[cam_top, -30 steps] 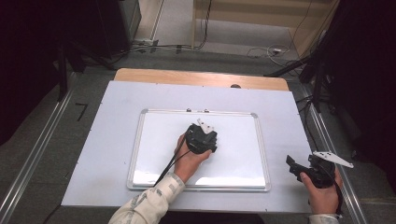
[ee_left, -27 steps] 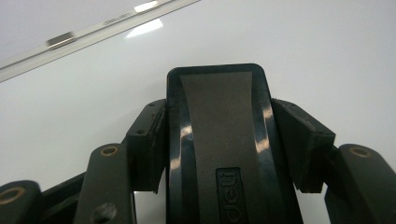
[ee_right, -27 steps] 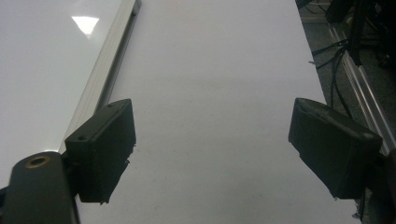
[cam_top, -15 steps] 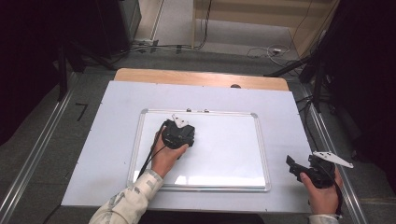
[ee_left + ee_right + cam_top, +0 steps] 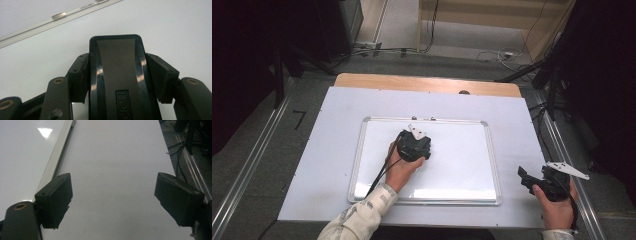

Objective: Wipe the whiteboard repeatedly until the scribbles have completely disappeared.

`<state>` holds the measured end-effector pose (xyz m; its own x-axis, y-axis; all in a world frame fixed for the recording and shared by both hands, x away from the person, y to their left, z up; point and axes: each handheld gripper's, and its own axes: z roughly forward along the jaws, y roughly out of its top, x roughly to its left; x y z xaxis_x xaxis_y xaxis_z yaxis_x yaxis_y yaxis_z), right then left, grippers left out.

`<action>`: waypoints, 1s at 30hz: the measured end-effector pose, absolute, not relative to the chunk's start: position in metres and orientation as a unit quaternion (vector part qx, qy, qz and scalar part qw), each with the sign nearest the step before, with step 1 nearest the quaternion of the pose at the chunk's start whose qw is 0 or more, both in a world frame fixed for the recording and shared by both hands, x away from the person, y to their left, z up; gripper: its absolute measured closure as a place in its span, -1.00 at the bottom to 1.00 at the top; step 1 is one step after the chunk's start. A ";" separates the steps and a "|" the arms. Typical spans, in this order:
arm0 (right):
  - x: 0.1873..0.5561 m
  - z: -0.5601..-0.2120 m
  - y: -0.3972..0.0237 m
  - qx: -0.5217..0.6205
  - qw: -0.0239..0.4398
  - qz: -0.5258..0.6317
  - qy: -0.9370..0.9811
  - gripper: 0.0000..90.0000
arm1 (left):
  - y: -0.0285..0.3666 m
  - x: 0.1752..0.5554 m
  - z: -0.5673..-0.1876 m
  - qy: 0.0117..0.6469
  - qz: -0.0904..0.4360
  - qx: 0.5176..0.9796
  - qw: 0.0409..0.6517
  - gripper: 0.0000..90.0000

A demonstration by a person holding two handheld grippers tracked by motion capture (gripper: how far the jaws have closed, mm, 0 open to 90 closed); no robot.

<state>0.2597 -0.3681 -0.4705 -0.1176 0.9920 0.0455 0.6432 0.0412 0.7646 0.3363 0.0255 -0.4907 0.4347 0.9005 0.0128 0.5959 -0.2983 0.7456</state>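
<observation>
While the left tongs (image 5: 117,75) press a clamped black eraser (image 5: 117,82) on the whiteboard (image 5: 462,165), wiping seems underway; next calls for steady strokes, right tongs (image 5: 112,202) idle, apart.

Lighting: overhead and uneven in the high view, the white table (image 5: 337,150) bright while the floor and both upper corners fall to near black; a pale glare patch lies along the near edge of the whiteboard (image 5: 462,165). Gripper views: dimmer and greyer, with a bright reflected spot at the upper left of the whiteboard in the right gripper view, small highlights on the glossy black eraser (image 5: 117,75) in the left gripper view, and soft shadows beneath the jaws. Quality: all pictures slightly soft and grainy, nearest jaw parts blurred, little edge distortion.
</observation>
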 end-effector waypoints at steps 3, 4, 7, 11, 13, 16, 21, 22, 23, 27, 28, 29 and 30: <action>0.260 -0.470 -0.368 0.609 0.265 0.330 0.671 -0.70 | 0.016 0.338 -0.491 0.481 0.222 0.776 0.343 -0.10; 0.260 -0.470 -0.368 0.608 0.265 0.330 0.671 -0.70 | 0.013 0.338 -0.490 0.481 0.222 0.776 0.342 -0.10; 0.260 -0.470 -0.368 0.607 0.265 0.331 0.672 -0.70 | 0.003 0.338 -0.490 0.473 0.222 0.782 0.341 -0.10; 0.260 -0.470 -0.368 0.609 0.264 0.329 0.672 -0.70 | -0.011 0.340 -0.489 0.462 0.222 0.789 0.339 -0.10; 0.260 -0.470 -0.368 0.608 0.265 0.331 0.671 -0.70 | -0.017 0.341 -0.489 0.463 0.220 0.788 0.341 -0.10; 0.260 -0.470 -0.368 0.608 0.265 0.332 0.671 -0.70 | -0.024 0.343 -0.489 0.458 0.221 0.791 0.340 -0.10; 0.260 -0.471 -0.369 0.609 0.263 0.330 0.671 -0.70 | -0.026 0.348 -0.489 0.456 0.214 0.792 0.344 -0.10; 0.260 -0.471 -0.369 0.609 0.263 0.330 0.671 -0.70 | -0.025 0.349 -0.489 0.456 0.211 0.793 0.346 -0.11; 0.260 -0.471 -0.369 0.608 0.264 0.331 0.671 -0.70 | -0.024 0.349 -0.489 0.454 0.209 0.794 0.347 -0.11; 0.259 -0.471 -0.369 0.610 0.265 0.330 0.670 -0.70 | -0.021 0.351 -0.489 0.454 0.209 0.794 0.347 -0.11; 0.259 -0.471 -0.370 0.610 0.265 0.330 0.670 -0.70 | -0.019 0.352 -0.489 0.456 0.208 0.793 0.347 -0.11; 0.259 -0.471 -0.370 0.610 0.265 0.330 0.670 -0.70 | -0.017 0.352 -0.489 0.458 0.209 0.792 0.346 -0.11; 0.259 -0.471 -0.370 0.610 0.265 0.329 0.670 -0.70 | -0.014 0.353 -0.489 0.459 0.209 0.791 0.346 -0.11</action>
